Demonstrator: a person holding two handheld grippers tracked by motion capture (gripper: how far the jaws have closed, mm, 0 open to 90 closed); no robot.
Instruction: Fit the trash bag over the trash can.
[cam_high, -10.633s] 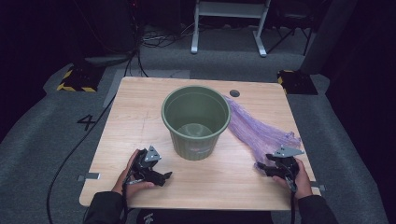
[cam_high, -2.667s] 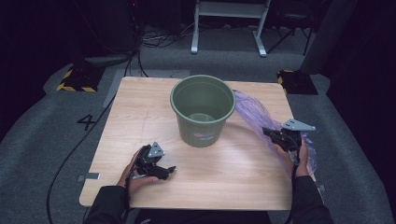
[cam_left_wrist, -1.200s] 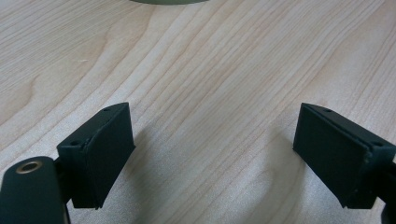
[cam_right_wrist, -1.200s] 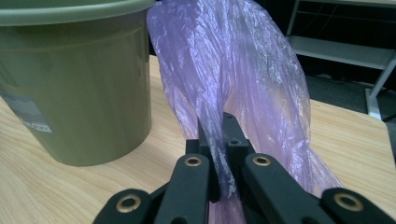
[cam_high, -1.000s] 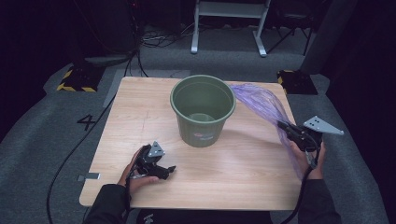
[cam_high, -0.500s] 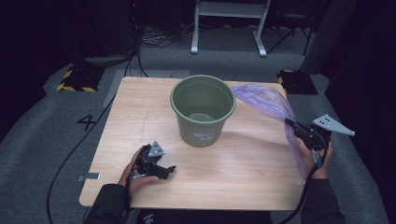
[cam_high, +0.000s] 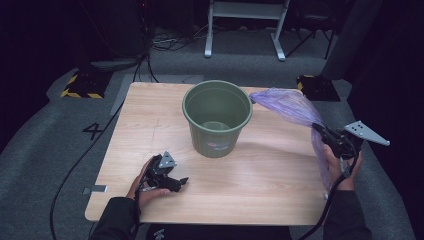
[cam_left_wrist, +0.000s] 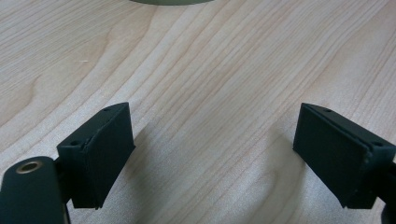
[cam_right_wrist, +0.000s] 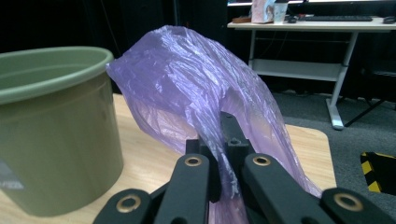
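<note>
A green plastic bucket (cam_high: 216, 118) stands upright at the middle of the wooden table (cam_high: 150, 110). To its right a thin purple plastic bag (cam_high: 292, 107) is lifted off the table, one end near the bucket's rim. My right gripper (cam_high: 320, 131) is shut on the bag beyond the table's right edge; in the right gripper view the film (cam_right_wrist: 196, 88) is pinched between the black jaws, with the bucket (cam_right_wrist: 51, 126) at left. My left gripper (cam_high: 175, 182) rests on the table near the front left, held by a hand. Its jaws stand open over bare wood (cam_left_wrist: 215, 107).
Dark grey floor surrounds the table. Black cables (cam_high: 75, 170) run along the floor at left. A white desk frame (cam_high: 245, 25) stands behind the table, and yellow-black striped blocks (cam_high: 80, 87) sit near the far corners.
My right gripper has carried the purple bag up and to the right, past the table's right edge, over the last seconds. The left gripper has stayed where it was.
</note>
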